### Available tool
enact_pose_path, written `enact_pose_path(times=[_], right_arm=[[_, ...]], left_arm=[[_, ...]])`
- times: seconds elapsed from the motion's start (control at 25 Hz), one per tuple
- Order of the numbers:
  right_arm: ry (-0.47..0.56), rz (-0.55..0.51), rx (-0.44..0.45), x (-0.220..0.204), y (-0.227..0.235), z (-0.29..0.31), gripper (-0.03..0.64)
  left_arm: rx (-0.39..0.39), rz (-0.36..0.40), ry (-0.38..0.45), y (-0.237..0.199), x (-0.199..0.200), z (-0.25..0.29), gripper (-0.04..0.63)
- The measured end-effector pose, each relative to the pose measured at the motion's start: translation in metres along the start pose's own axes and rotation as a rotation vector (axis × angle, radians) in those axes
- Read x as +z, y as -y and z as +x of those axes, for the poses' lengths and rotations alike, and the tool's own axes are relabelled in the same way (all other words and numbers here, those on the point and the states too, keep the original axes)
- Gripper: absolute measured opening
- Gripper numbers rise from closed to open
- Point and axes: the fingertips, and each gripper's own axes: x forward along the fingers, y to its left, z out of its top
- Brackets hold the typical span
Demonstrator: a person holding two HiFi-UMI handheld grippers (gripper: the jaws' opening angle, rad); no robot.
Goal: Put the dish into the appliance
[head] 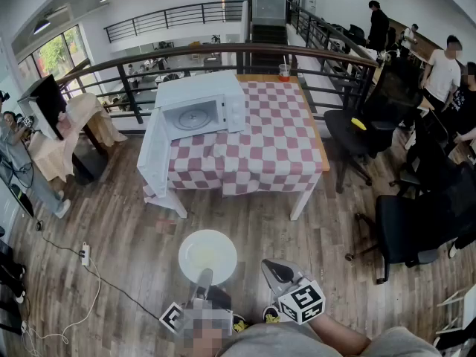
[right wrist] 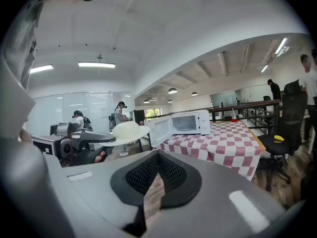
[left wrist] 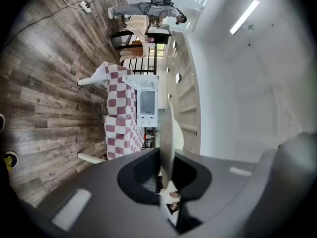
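Observation:
A white round dish hangs level over the wooden floor, in front of the table. My left gripper is shut on its near rim. The left gripper view looks along the dish edge-on between the jaws of the left gripper. A white microwave stands on the left part of the checkered table, its door swung wide open to the left. My right gripper is shut and holds nothing, to the right of the dish. From the right gripper view, the dish and microwave lie ahead.
Black office chairs stand right of the table, one with a yellow thing on its seat. A railing runs behind the table. A cup sits at the table's far edge. A power strip with cable lies on the floor at left. People stand at both sides.

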Motion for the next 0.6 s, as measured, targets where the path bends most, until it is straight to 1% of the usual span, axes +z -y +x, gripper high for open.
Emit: enact_pose_path(times=[0.16,0.36,0.6], right_arm=[[-0.004,0.003,-0.001,0.000,-0.004,0.004,0.000],[-0.014,0.004,0.007,-0.003,-0.013,0.009,-0.001],[-0.008,0.022,0.015,-0.003,-0.023,0.018,0.000]], left_arm=[[-0.008,-0.004,-0.011,0.002,0.002,0.001,0.029],[-0.008,0.011,-0.017,0.001,0.006,-0.004,0.029],[-0.013,-0.004,-0.008,0.001,0.014,-0.009,0.029]])
